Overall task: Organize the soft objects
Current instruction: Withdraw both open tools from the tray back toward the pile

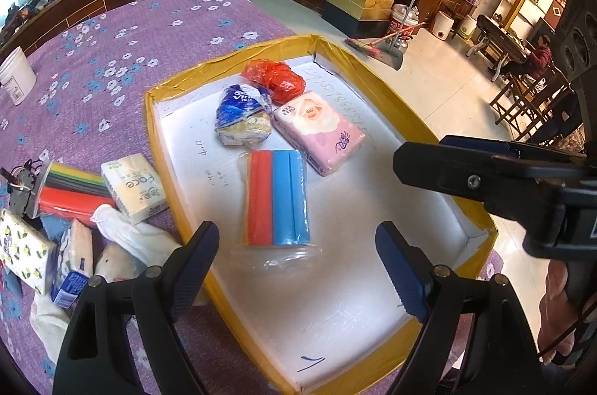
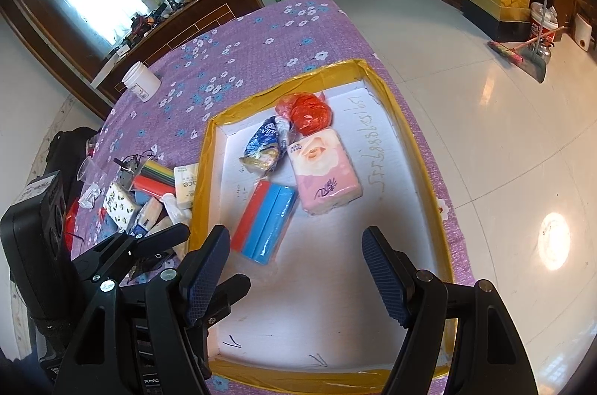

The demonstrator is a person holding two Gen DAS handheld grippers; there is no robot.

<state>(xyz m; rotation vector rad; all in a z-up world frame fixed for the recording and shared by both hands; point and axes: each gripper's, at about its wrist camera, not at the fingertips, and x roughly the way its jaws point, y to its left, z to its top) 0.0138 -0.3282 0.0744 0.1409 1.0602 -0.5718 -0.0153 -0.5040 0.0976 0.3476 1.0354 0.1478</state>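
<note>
Over white tray (image 1: 373, 283), both hand-held grippers wide, empty.

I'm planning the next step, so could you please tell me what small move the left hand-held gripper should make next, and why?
Probably swing the left hand-held gripper leftward toward the face tissue pack. Its jaws stand open with nothing between them. The box already holds four soft items, while that pack lies outside on the purple cloth, close beside the box's yellow rim and unobstructed on top.
</note>
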